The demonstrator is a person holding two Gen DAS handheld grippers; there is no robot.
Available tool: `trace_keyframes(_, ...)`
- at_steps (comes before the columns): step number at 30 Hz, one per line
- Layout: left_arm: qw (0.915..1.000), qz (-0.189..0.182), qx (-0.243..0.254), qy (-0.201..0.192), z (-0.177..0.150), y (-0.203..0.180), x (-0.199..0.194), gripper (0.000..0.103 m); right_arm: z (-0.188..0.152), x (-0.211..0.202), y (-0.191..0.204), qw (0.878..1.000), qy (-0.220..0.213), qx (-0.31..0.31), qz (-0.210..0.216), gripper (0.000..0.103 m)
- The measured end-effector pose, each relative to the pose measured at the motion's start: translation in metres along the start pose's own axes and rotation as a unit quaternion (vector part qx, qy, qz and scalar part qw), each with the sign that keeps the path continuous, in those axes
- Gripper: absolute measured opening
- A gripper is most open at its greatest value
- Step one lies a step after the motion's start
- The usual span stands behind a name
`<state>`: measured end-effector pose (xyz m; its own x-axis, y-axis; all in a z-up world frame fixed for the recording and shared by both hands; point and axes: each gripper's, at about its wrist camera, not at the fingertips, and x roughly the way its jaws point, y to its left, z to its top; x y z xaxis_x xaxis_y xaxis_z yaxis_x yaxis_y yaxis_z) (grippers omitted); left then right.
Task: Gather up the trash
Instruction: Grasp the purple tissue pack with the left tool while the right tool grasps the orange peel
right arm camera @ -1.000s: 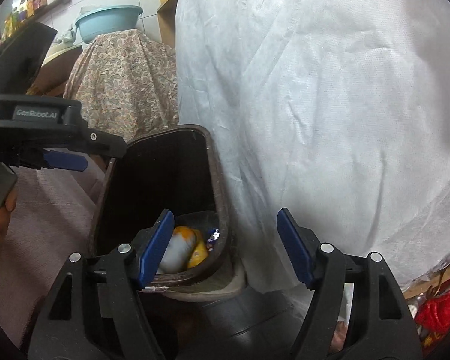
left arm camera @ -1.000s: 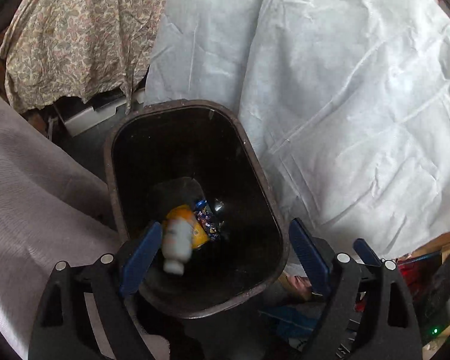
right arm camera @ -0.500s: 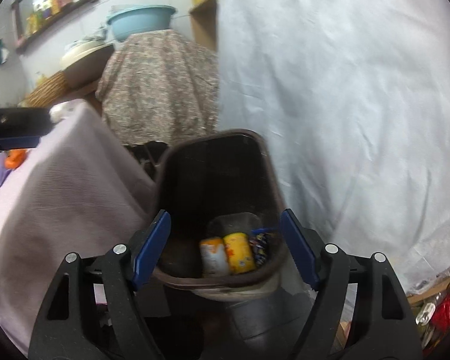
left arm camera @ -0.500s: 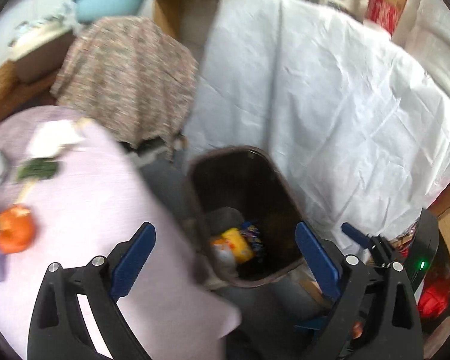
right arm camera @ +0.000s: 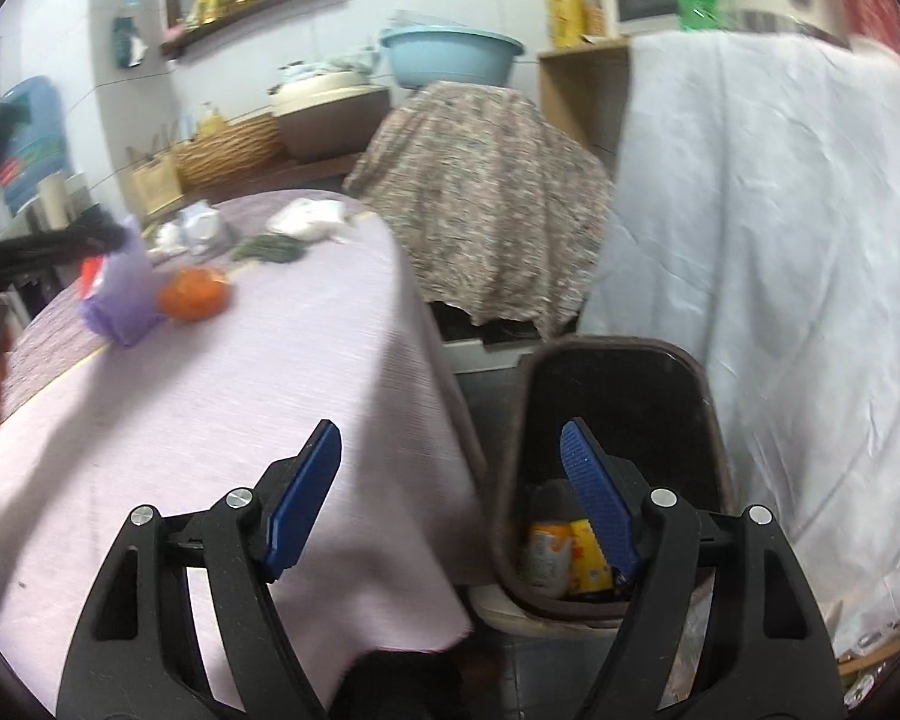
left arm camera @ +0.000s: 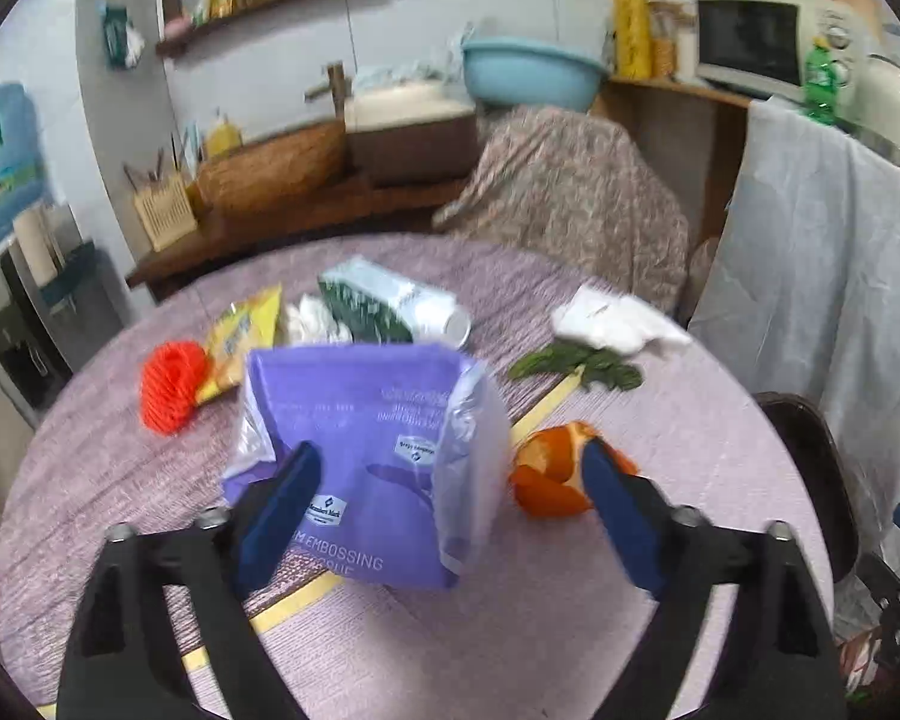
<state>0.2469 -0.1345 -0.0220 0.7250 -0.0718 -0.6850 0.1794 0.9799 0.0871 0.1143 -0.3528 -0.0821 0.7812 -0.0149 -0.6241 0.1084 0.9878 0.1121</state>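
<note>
My left gripper (left arm camera: 450, 480) is open and empty, over the round table (left arm camera: 660, 570), facing a purple tissue pack (left arm camera: 372, 438). Orange peel (left arm camera: 549, 477) lies just right of the pack. Further back lie a red-orange net (left arm camera: 171, 387), a yellow wrapper (left arm camera: 240, 336), a green-white bag (left arm camera: 384, 303), white tissue (left arm camera: 612, 321) and green leaves (left arm camera: 582, 363). My right gripper (right arm camera: 450, 462) is open and empty, between the table edge (right arm camera: 390, 420) and the dark trash bin (right arm camera: 618, 384), which holds a bottle (right arm camera: 546, 549) and yellow packet (right arm camera: 588, 558).
A white cloth (right arm camera: 780, 240) hangs right of the bin, a patterned cloth (right arm camera: 486, 198) covers something behind it. The bin rim (left arm camera: 810, 456) shows right of the table in the left wrist view. The left gripper's body (right arm camera: 42, 243) shows at the left in the right wrist view.
My left gripper swung from above the bin to over the table, now facing the purple pack. My right gripper shifted left; the bin now sits at its right finger.
</note>
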Motion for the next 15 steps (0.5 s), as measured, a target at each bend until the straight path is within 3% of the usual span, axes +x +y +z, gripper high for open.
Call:
trace_keyframes(3,0.9993,-0.025,-0.005,0.029,0.000,0.007,0.023,0.048,0.005,-0.005,0.020,1.000,-0.003,-0.016,0.012,0.076)
trace_keyframes(4,0.9990,-0.027,-0.009,0.034,-0.004,0.012,0.025,0.031,0.007,-0.006,0.026,1.000,-0.003,-0.021,0.018,0.076)
trace_keyframes(5,0.9987,-0.034,-0.018,0.034,-0.007,0.015,0.026,0.022,0.007,-0.008,0.030,0.999,-0.003,-0.025,0.024,0.076)
trace_keyframes(10,0.9960,-0.070,-0.053,0.017,-0.027,0.046,-0.002,0.012,0.025,-0.002,0.067,0.994,-0.007,-0.070,0.083,0.076)
trace_keyframes(13,0.9931,-0.084,-0.081,-0.006,-0.034,0.069,-0.028,0.010,0.041,0.012,0.099,0.984,0.002,-0.116,0.137,0.076)
trace_keyframes(15,0.9911,-0.088,-0.098,-0.021,-0.039,0.084,-0.044,0.010,0.051,0.026,0.120,0.979,0.006,-0.142,0.149,0.076)
